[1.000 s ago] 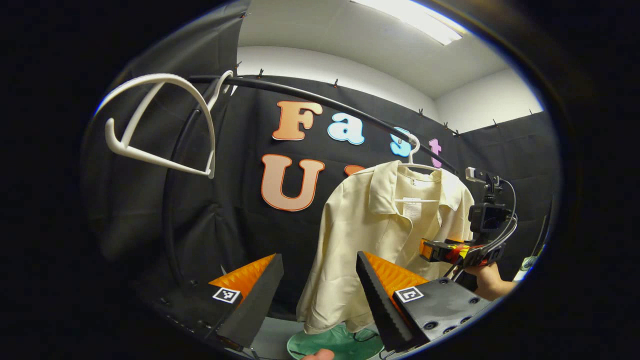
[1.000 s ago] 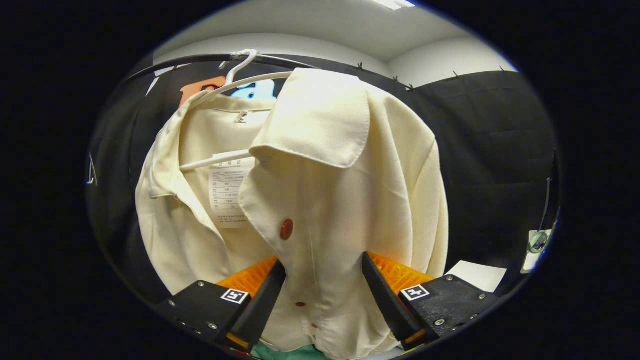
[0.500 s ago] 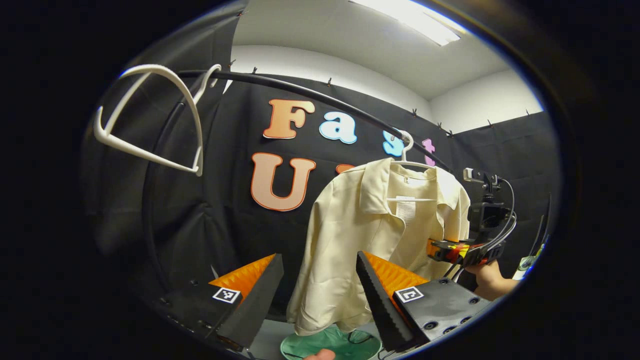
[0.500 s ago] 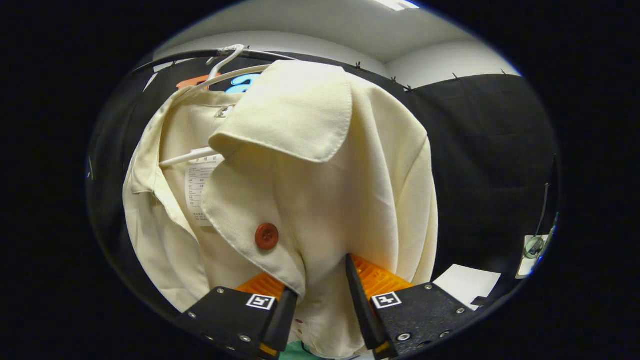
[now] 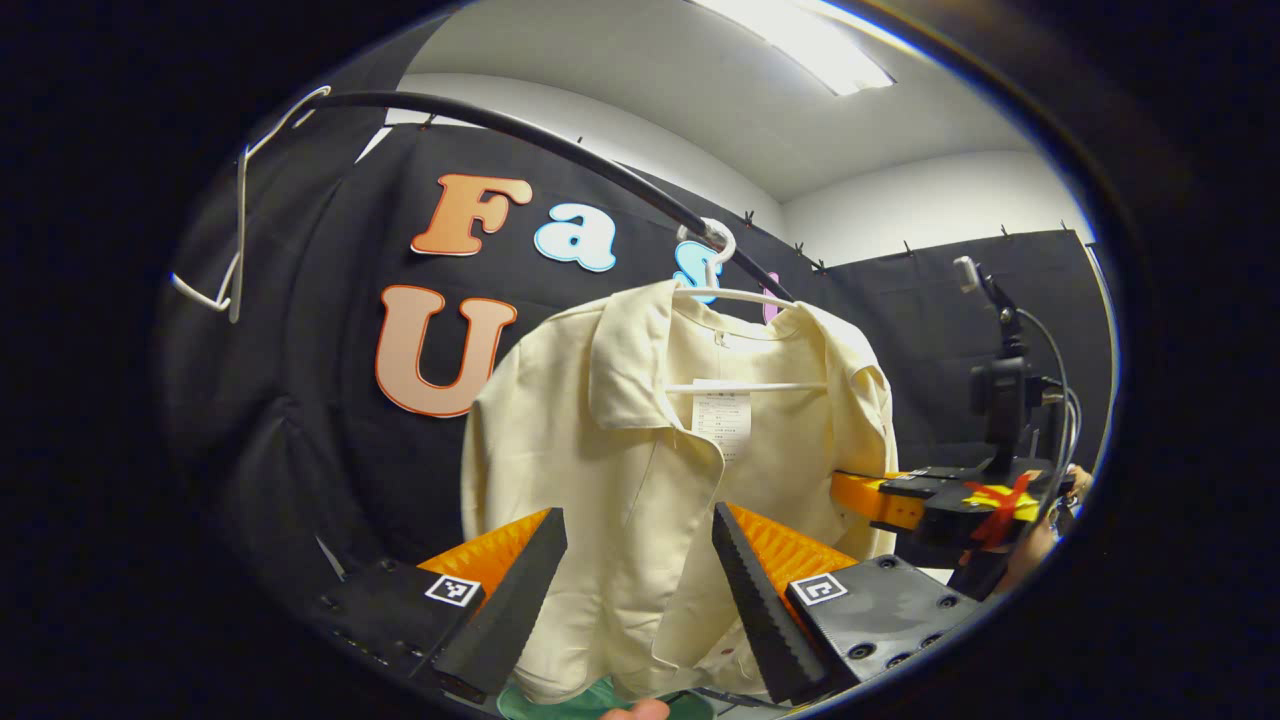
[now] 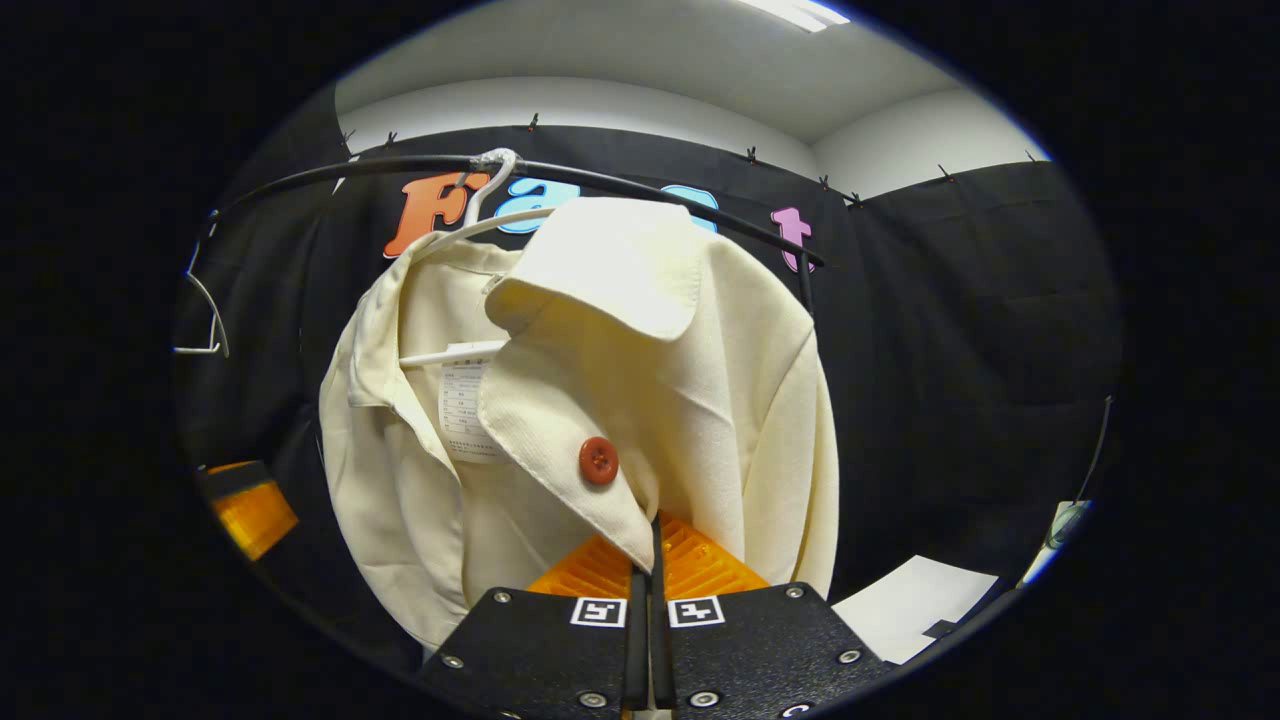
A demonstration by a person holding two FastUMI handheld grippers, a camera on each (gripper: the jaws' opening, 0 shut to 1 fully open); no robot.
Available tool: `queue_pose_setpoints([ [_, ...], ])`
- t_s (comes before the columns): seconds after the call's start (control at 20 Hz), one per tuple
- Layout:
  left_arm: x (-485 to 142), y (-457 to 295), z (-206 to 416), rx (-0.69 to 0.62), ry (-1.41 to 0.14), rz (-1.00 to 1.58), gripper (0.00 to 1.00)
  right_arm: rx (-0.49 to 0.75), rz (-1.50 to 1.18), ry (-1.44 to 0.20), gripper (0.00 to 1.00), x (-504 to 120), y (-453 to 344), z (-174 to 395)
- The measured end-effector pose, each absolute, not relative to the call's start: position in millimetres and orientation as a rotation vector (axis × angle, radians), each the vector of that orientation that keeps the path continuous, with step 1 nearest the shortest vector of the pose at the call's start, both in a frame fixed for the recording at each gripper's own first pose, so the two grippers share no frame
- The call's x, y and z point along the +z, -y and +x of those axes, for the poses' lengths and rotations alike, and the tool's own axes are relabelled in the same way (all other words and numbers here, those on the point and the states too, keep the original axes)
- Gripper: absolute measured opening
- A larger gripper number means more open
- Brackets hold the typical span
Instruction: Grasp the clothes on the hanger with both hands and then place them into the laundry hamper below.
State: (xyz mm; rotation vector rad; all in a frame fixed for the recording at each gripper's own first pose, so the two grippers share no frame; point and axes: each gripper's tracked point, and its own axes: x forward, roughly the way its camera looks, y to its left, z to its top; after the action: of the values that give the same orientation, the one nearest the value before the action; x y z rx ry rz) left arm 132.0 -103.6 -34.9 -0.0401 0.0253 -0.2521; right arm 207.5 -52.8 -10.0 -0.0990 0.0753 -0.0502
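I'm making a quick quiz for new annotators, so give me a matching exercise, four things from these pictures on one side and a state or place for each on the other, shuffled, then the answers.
Things
1. right gripper
2. left gripper
3. cream shirt
4. empty white hanger

States or places
A. fingers apart, in front of the shirt
B. hanging bare at the far end of the black rail
C. closed on the shirt's front edge, below the red button
D. still draped on its hanger

Pairs: 1-C, 2-A, 3-D, 4-B
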Motion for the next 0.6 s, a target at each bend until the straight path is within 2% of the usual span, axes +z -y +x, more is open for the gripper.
queue_pose_setpoints([
  [0.15, -61, 128, 162, -0.257, -0.051, -0.004, 1.00, -0.049, -0.124, -0.048, 0.01, 5, 61, 193],
  [0.2, -70, 132, 169, -0.233, -0.057, 0.019, 0.96, -0.054, -0.130, -0.042, 0.01, 9, 65, 190],
  [0.6, -102, 120, 228, -0.050, 0.011, 0.234, 0.97, -0.024, -0.110, -0.056, 0.01, 9, 67, 184],
])
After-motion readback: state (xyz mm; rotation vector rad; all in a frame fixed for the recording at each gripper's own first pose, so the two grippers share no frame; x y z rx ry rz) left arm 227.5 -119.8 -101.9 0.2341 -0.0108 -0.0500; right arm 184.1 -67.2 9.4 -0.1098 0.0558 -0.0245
